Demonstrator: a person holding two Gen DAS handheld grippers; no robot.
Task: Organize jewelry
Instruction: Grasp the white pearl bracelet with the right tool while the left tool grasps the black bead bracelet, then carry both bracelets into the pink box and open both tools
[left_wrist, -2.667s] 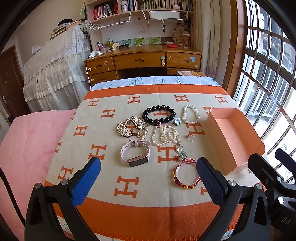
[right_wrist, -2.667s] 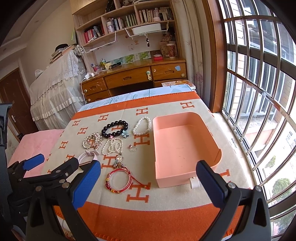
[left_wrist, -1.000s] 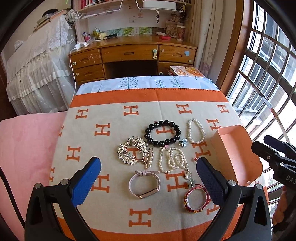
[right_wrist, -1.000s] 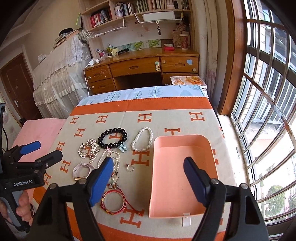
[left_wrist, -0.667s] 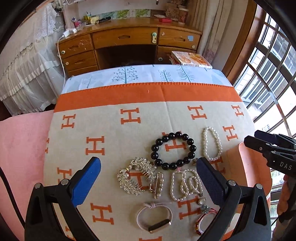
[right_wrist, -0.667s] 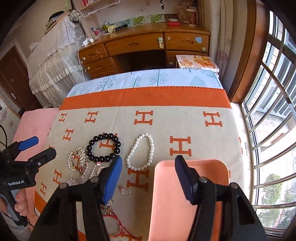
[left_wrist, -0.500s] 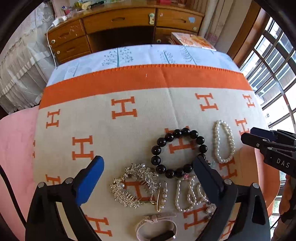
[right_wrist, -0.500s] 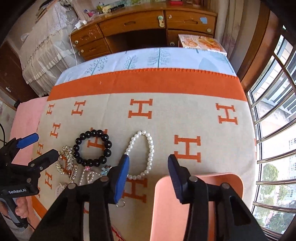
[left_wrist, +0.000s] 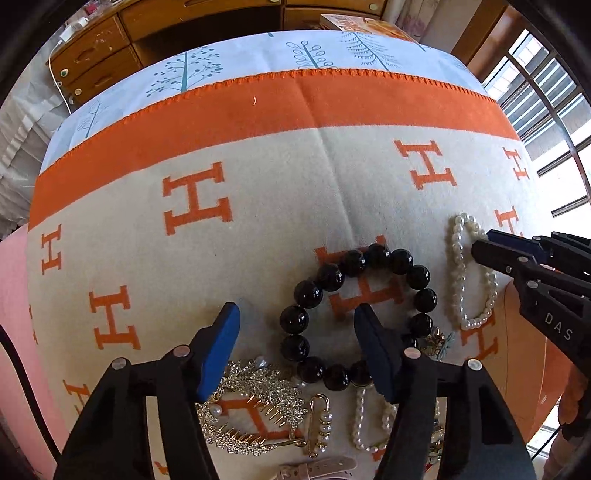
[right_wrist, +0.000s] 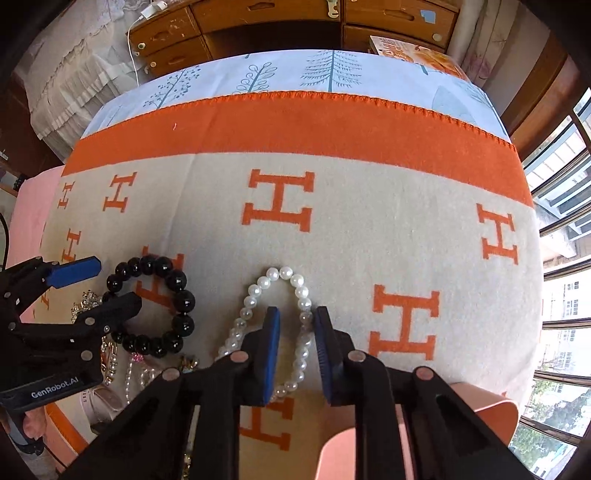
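Observation:
A black bead bracelet (left_wrist: 354, 314) and a white pearl bracelet (right_wrist: 273, 325) lie on the orange-and-beige H blanket (left_wrist: 258, 184). My left gripper (left_wrist: 297, 354) is open low over the blanket, its fingers astride the left half of the black bracelet (right_wrist: 155, 306). My right gripper (right_wrist: 295, 350) is open but narrowed, its fingers astride the right strand of the pearl bracelet (left_wrist: 469, 273), not closed on it. The pink box (right_wrist: 480, 417) lies at the lower right, mostly hidden by the right gripper.
Below the black bracelet lie a rhinestone hair comb (left_wrist: 255, 413), a pearl pin (left_wrist: 319, 424), a pearl necklace (left_wrist: 369, 424) and a pink watch band (left_wrist: 317, 470). A wooden desk with drawers (right_wrist: 295, 22) stands beyond the bed; a window is at right.
Both grippers have come down close to the blanket and narrowed. The left now straddles the black bracelet, the right straddles a strand of the pearl bracelet.

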